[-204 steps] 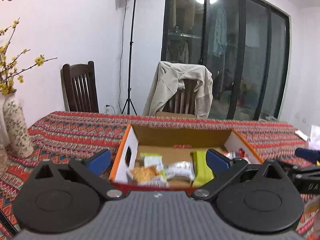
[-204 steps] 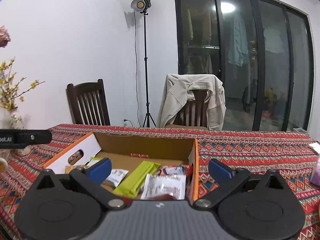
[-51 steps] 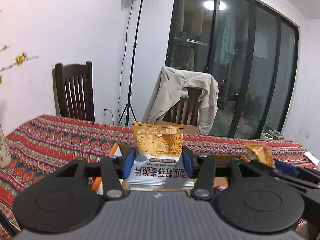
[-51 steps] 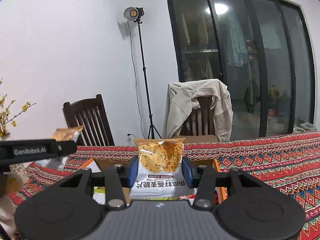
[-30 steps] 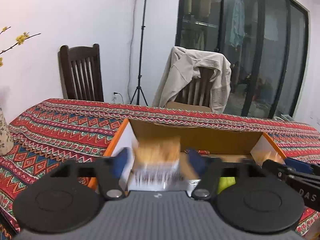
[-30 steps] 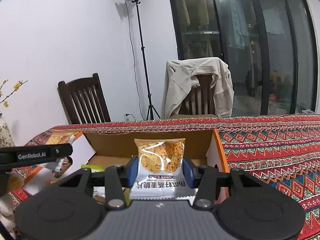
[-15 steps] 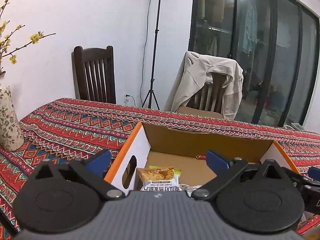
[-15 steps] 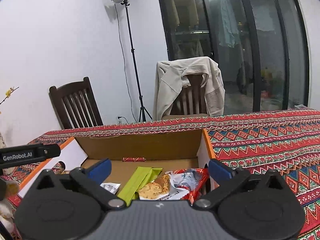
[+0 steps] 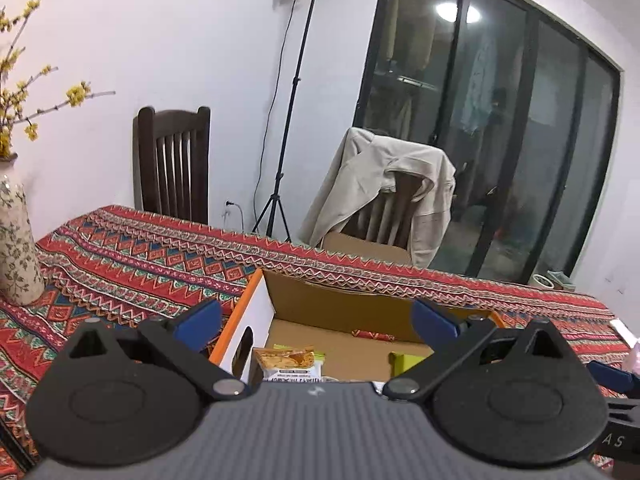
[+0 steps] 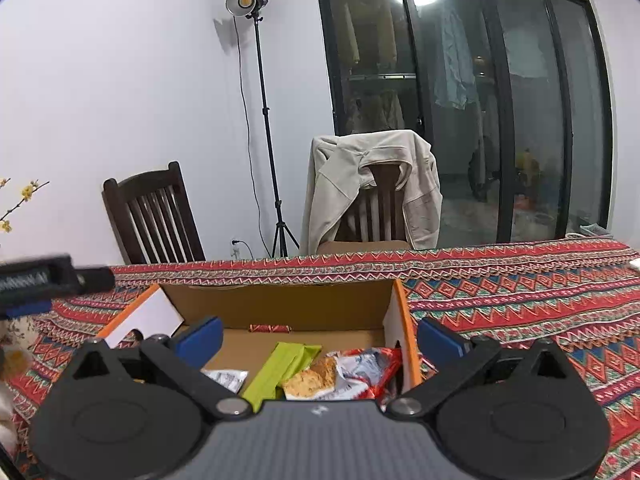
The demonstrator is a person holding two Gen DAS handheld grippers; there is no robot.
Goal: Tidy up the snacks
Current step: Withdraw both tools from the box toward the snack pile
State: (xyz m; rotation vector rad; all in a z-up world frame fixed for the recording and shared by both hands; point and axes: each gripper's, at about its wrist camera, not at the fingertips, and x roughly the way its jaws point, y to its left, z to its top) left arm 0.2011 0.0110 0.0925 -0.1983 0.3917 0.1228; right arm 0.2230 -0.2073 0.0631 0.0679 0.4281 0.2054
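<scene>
An open cardboard box [image 9: 320,300] with orange edges sits on the patterned tablecloth; it also shows in the right wrist view [image 10: 280,300]. My left gripper [image 9: 316,322] is open and empty above the box's near left part. An orange-and-white snack packet [image 9: 289,365] lies in the box below it. My right gripper [image 10: 320,338] is open and empty over the box's right part. Below it lie a green packet [image 10: 282,368], an orange snack packet [image 10: 310,378], a red-and-silver wrapper [image 10: 370,364] and a white packet [image 10: 226,378].
A patterned vase [image 9: 16,240] with yellow flowers stands at the table's left. Two chairs [image 9: 172,164] stand behind the table, one draped with a beige jacket [image 9: 380,188]. A light stand [image 9: 288,120] and dark glass doors are behind.
Both grippers held orange snack packets above the box, lowered them, then opened; the packets now lie in the box. Since half a second ago both grippers have drawn back slightly.
</scene>
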